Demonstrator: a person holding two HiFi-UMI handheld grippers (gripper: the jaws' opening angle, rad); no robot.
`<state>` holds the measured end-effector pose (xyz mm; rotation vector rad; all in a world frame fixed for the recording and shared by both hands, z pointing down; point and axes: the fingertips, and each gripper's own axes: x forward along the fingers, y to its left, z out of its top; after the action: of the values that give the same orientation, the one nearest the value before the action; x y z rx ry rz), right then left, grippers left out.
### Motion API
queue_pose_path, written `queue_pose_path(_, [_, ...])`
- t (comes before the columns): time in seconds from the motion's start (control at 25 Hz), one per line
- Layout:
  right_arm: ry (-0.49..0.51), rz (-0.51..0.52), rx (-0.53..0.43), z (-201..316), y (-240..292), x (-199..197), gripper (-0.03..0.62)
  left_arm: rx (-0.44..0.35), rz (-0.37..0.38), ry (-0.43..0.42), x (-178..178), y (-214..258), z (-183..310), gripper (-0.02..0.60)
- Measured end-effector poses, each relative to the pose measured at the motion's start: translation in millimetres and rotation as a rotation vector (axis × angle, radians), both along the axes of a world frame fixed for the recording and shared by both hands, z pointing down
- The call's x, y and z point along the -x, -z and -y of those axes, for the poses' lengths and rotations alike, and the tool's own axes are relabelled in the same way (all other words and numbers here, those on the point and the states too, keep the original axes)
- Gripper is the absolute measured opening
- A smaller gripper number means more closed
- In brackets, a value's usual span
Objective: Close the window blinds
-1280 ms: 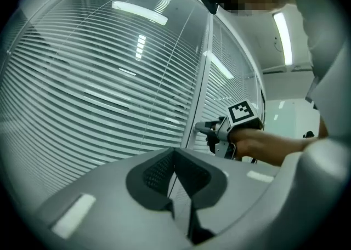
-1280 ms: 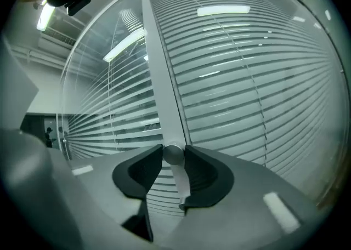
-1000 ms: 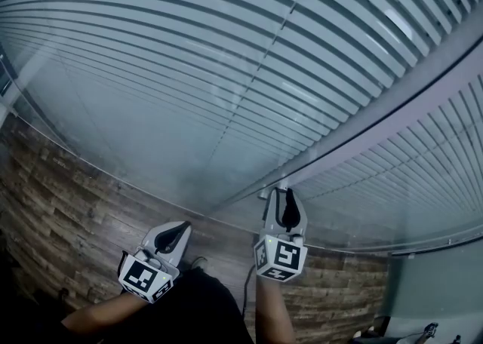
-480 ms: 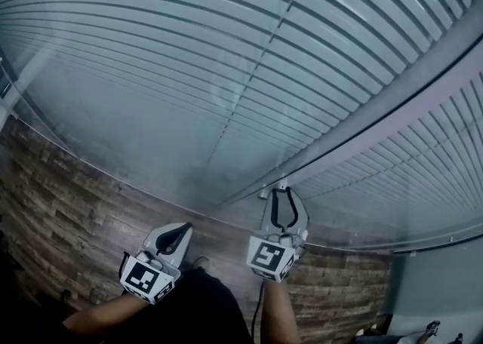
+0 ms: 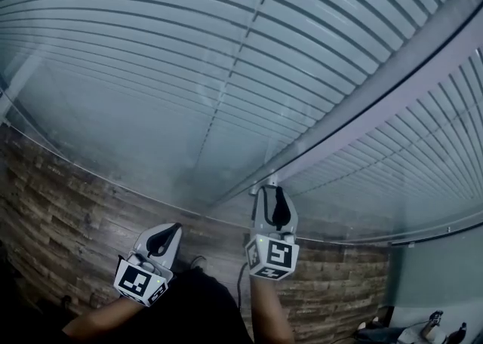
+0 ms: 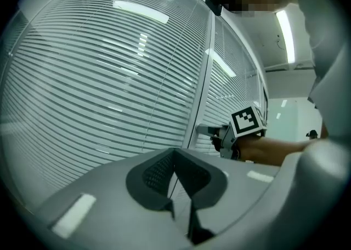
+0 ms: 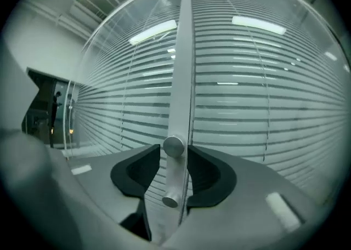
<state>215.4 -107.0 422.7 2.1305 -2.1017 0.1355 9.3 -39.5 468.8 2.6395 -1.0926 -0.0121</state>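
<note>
- From our head we look steeply down along the blinds (image 5: 151, 71) to the wooden floor (image 5: 60, 199), close to the glass.
- Our left gripper view faces the slats about level, from near, left of the frame post (image 6: 202, 79).
- Our right gripper view sits right up against that post, which all three views share.

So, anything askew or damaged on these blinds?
Nothing stands out. The slats run even and parallel, none bent. The knob sits straight on the post, between the right gripper's jaws, which have just been opening and clear it.
</note>
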Motion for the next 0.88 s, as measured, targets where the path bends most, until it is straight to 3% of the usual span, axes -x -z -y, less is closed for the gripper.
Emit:
queue_pose_path(0.2, [-0.036,0.274,-0.033,0.9,8.1,3.0,0.160,0.002,-0.008,0.002,1.9,4.6,-2.0,0.000])
queue_pose_path(0.36, [-0.093,0.381,-0.046,3.5,8.4,-1.7,0.149,0.004,-0.009,-0.006,-1.6,4.2,-3.5,0.000])
queue_pose_path(0.48, [-0.106,0.392,-0.044,4.1,8.0,-3.5,0.130,0.005,-0.016,-0.006,-1.3,3.1,-4.6,0.000])
queue_pose_path(0.6, [-0.081,0.312,-0.033,4.5,8.9,-3.4,0.129,0.006,-0.016,-0.005,-0.9,3.9,-4.1,0.000])
queue_pose_path(0.88, [-0.033,-0.152,0.030,5.7,9.6,2.9,0.127,0.003,-0.017,-0.008,-0.7,4.3,-4.4,0.000])
